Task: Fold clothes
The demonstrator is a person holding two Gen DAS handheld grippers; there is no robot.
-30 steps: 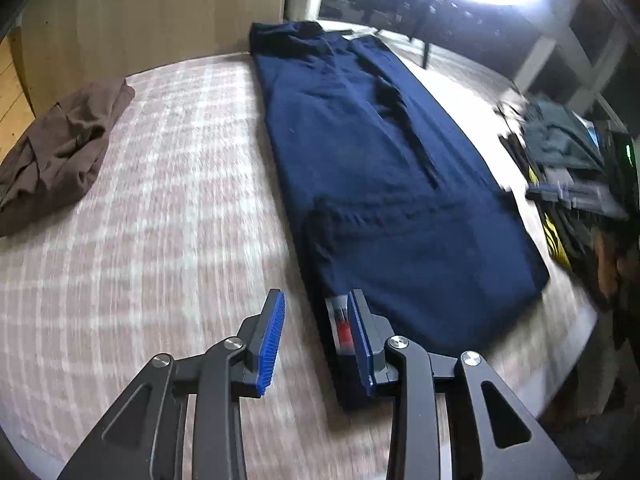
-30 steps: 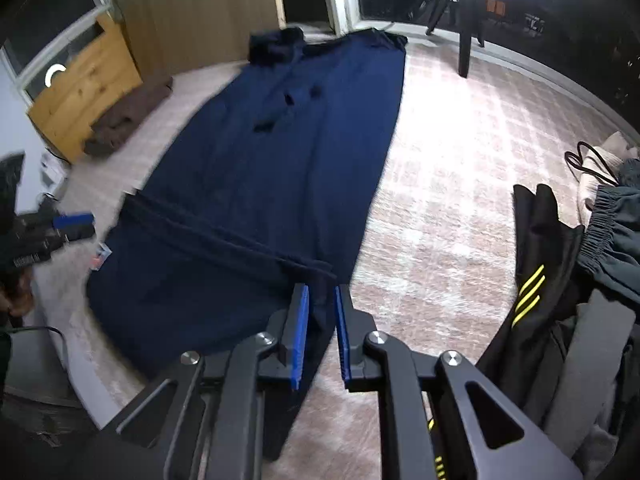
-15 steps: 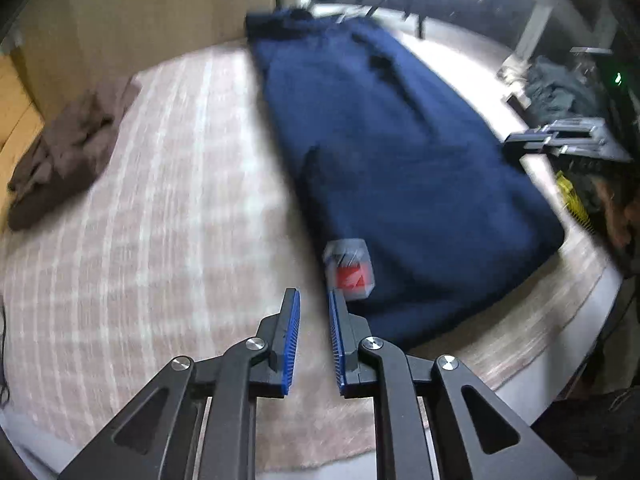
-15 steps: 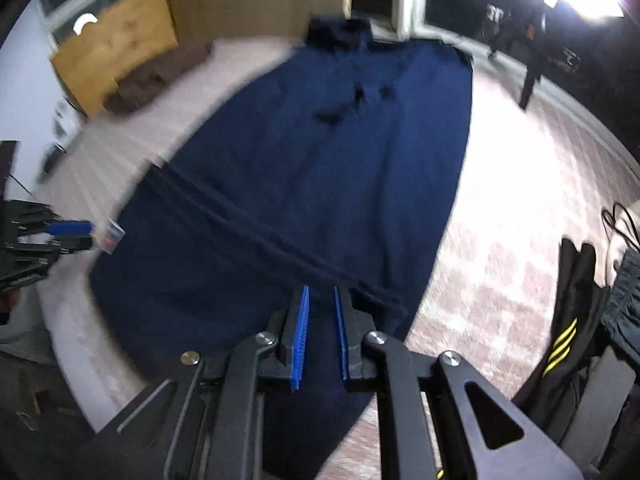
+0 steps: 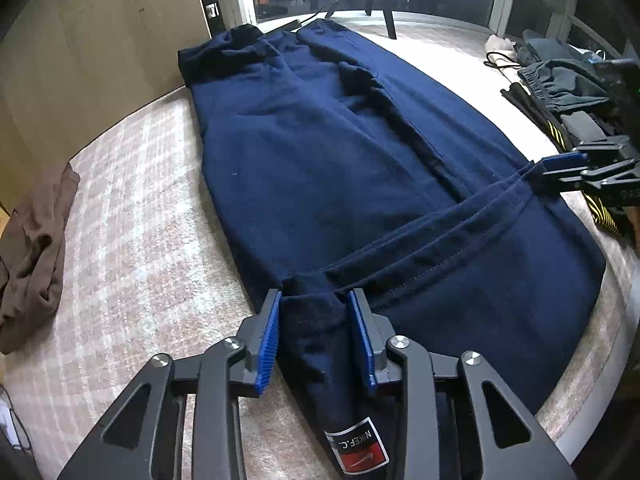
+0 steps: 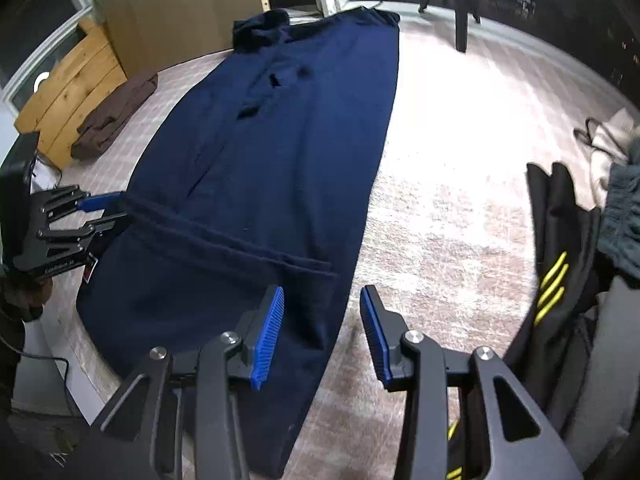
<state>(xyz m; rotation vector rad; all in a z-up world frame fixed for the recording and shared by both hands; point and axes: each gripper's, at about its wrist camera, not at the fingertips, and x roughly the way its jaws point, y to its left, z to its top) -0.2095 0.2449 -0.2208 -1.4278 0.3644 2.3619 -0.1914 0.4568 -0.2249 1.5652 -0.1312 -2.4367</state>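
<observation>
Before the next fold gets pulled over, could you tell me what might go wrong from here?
1. The left gripper is opening around a bunched corner of the navy trousers; a pinch may catch only the top layer.
2. The right gripper, also opening, straddles the trousers' edge, half over the checked bed cover, and might snag it too.
3. The two grips sit at unequal spots, so the fold may skew.

Matt navy cloth garment [image 5: 320,168]
</observation>
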